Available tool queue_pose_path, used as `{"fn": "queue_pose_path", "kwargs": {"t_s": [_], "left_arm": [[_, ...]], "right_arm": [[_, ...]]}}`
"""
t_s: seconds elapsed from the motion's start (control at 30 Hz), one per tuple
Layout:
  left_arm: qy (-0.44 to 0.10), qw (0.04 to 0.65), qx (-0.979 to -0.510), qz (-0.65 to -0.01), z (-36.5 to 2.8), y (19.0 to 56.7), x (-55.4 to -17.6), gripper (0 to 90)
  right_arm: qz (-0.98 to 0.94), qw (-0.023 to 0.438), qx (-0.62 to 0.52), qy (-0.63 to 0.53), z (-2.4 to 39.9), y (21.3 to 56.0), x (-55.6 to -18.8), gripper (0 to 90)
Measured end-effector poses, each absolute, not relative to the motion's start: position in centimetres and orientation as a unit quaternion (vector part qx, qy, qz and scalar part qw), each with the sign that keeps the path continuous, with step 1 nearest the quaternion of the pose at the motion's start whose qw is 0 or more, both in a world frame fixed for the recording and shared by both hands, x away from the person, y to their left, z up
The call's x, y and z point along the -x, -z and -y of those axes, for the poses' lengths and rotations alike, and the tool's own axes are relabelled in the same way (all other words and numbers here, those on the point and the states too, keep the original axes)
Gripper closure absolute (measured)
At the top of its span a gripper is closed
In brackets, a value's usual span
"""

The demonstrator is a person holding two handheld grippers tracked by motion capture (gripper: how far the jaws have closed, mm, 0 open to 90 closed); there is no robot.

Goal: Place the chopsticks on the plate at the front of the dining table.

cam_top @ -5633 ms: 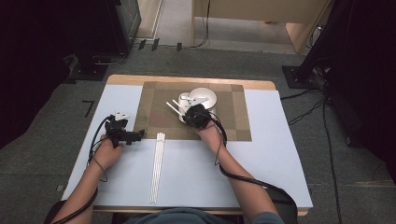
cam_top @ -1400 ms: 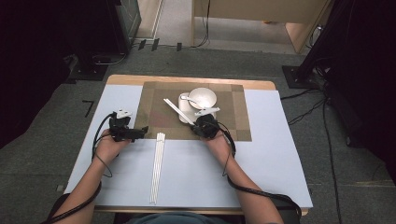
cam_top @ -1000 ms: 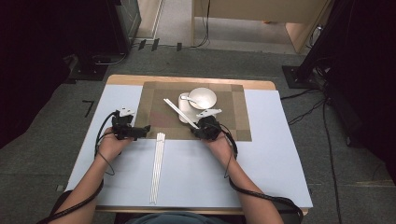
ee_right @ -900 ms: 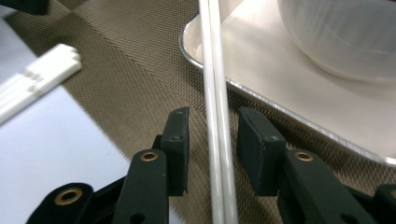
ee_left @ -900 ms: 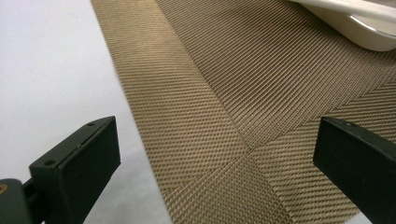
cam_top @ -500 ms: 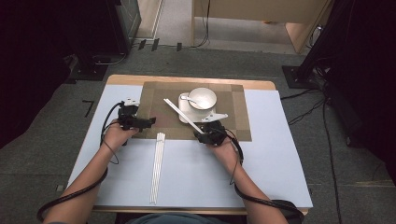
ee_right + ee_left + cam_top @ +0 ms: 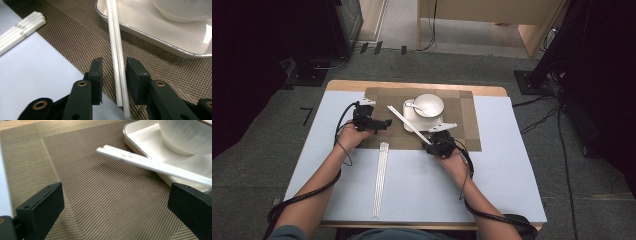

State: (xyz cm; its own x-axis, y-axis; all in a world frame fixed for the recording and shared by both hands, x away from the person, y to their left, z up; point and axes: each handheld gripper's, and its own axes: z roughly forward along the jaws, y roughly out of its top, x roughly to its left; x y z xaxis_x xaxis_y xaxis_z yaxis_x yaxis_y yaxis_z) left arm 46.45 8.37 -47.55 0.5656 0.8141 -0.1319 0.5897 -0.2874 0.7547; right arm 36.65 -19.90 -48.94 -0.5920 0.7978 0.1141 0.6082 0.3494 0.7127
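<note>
While fingers flank chopsticks (image 7: 117,62) | long axis: tray-to-mat-edge

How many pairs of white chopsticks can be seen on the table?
2. One pair lies slanted across the tray's rim onto the brown mat, its near end between the right gripper's jaws. The other pair lies on the blue table cover, toward the person.

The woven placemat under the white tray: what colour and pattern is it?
Olive-brown woven placemat with fine diagonal ribbing and a lighter border; clearest in the left gripper view.
</note>
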Motion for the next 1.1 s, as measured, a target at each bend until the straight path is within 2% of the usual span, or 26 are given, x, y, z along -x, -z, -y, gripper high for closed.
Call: {"fn": "queue_pose_path", "kwargs": {"t_s": [0.23, 0.4, 0.93, 1.1], "left_arm": [[-0.133, 0.409, -0.794, -0.429, -7.0, 47.2, -46.7, 0.5], [-0.123, 0.403, -0.802, -0.423, -5.9, 48.2, -46.3, 0.5], [-0.121, 0.414, -0.797, -0.423, -4.5, 48.8, -46.3, 0.6], [-0.121, 0.413, -0.797, -0.425, -4.2, 49.0, -46.3, 0.6]], "right_arm": [[-0.804, 0.125, -0.447, -0.373, 19.6, 48.5, -37.0, 80.0], [-0.805, 0.127, -0.444, -0.373, 19.6, 48.5, -37.2, 81.4], [-0.773, 0.145, -0.492, -0.374, 19.0, 49.0, -38.2, 81.3], [-0.776, 0.141, -0.477, -0.386, 19.2, 48.9, -38.1, 69.7]]}}
